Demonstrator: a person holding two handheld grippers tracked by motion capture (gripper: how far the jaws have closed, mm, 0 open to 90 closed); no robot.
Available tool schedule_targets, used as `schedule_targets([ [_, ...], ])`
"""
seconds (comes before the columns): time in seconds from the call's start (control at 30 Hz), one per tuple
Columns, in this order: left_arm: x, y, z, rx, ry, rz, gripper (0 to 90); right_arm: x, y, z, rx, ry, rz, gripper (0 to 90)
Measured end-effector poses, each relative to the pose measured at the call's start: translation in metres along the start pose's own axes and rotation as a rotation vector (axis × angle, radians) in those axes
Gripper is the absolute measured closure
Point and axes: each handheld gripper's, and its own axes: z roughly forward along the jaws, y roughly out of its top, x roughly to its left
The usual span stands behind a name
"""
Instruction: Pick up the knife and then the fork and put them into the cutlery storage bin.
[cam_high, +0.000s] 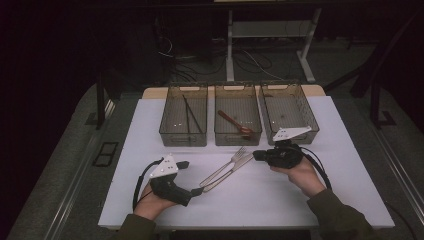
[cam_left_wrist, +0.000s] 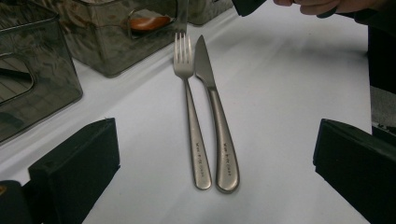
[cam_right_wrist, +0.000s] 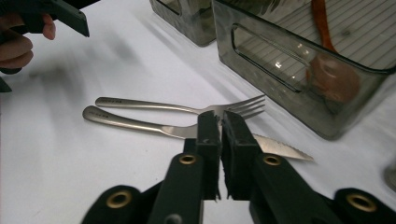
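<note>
A steel fork (cam_high: 227, 164) and a steel knife (cam_high: 231, 171) lie side by side on the white table (cam_high: 260, 200), handles toward my left hand. My left gripper (cam_high: 190, 177) rests near the handle ends and is open; in the left gripper view its jaws (cam_left_wrist: 215, 126) stand wide apart, with the fork (cam_left_wrist: 189, 107) and knife (cam_left_wrist: 215, 107) ahead of them. My right gripper (cam_high: 256, 155) is at the tine and blade end. Its jaws (cam_right_wrist: 220, 116) are shut, tips over the fork's neck (cam_right_wrist: 205, 110) and the knife blade (cam_right_wrist: 280, 147). Whether they pinch either piece I cannot tell.
Three smoky see-through bins stand in a row behind the cutlery. The left bin (cam_high: 170, 130) holds black chopsticks (cam_high: 190, 115), the middle bin (cam_high: 222, 135) a wooden spoon (cam_high: 235, 122), and the right bin (cam_high: 307, 117) looks bare inside. Dark floor and desk legs lie beyond the table.
</note>
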Motion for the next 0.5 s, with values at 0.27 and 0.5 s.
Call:
schedule_targets([
  [0.27,0.0,0.0,0.0,0.002,0.001,0.002,0.0,0.002,0.009,0.017,0.017,0.007,-0.007,88.8],
  [0.5,0.001,0.0,0.0,0.003,0.0,0.002,0.0,0.007,0.013,0.041,0.067,0.011,-0.032,88.8],
])
